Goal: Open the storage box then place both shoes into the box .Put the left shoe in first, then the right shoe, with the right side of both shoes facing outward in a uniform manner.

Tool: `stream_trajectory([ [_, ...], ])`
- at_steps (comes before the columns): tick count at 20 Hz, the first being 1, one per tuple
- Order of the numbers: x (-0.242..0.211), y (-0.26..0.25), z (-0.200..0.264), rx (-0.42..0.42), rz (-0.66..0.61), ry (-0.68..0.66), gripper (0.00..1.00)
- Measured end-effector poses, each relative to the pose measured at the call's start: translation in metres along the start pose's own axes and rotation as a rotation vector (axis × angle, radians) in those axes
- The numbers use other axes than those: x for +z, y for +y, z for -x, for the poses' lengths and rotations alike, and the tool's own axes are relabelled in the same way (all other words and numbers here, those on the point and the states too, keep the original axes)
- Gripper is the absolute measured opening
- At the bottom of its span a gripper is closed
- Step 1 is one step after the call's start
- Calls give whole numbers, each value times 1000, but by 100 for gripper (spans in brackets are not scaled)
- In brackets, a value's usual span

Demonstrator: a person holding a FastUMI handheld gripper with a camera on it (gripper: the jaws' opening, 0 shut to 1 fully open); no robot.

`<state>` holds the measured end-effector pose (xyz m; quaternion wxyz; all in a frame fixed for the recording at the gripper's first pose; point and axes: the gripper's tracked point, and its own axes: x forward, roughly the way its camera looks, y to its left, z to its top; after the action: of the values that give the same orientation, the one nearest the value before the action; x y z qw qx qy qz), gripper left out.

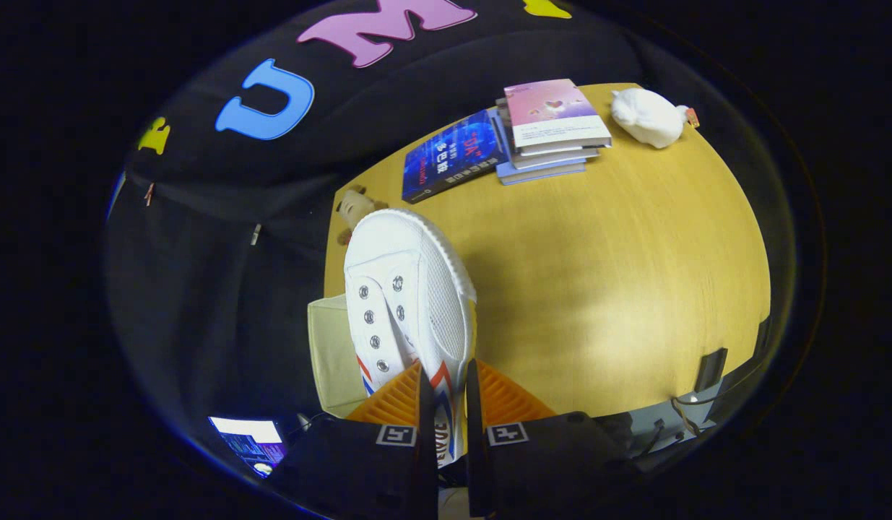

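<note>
Gripper (446, 393) fingers clamped on the white sneaker's (406, 289) side wall, shoe lifted above the wooden table (604, 289), beside the cream storage box (334, 354). Advice: hold firm, keep the toe level, lower into the box slowly.
</note>
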<state>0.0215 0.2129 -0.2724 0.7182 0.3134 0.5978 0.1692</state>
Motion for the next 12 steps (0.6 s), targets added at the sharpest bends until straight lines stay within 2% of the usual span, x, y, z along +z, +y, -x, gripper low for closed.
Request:
stream_trajectory([
  [8,-59,124,-42,82,63,141,20],
  [12,-75,153,-86,46,96,180,21],
])
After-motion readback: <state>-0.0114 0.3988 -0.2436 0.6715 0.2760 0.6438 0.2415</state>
